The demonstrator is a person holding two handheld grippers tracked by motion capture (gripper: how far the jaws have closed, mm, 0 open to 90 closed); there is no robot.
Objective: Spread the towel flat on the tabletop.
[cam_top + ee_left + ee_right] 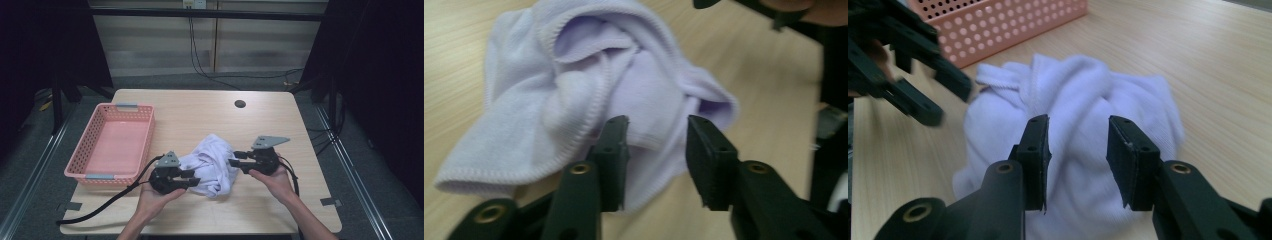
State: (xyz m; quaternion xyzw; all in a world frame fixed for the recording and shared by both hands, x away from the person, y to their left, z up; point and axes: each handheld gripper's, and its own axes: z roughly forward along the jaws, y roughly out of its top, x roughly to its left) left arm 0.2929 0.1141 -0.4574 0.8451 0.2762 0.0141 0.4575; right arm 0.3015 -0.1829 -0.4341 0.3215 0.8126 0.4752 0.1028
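So we've got a crumpled white towel [211, 164] sitting in a heap on the table [200, 115], roughly midway between the left and right edges and closer to the near edge than the far one. A pink basket [116, 145] sits along the left edge, nothing in it that I can see, and it's well apart from the cloth.

Both hands are closing in from either side. The left gripper [192, 177] is at the heap's left flank and the right gripper [234, 162] is at its right flank. In the left gripper view the 2 jaws stand about half open with a fold of the towel [589, 95] running between them, but there's a visible gap, so I wouldn't call it pinched. Same story in the right gripper view: jaws half open, towel [1083, 115] bulging up behind and between them, pads not pressing on fabric as far as I can tell.

My read is that this is the grab step, each tool lining up on a bit of cloth before squeezing. The next move probably calls for pushing each set of jaws a bit deeper so a hem or fold sits properly between the pads, then clamping. Grabbing a thick bunch rather than 1 edge could make spreading it out messy.
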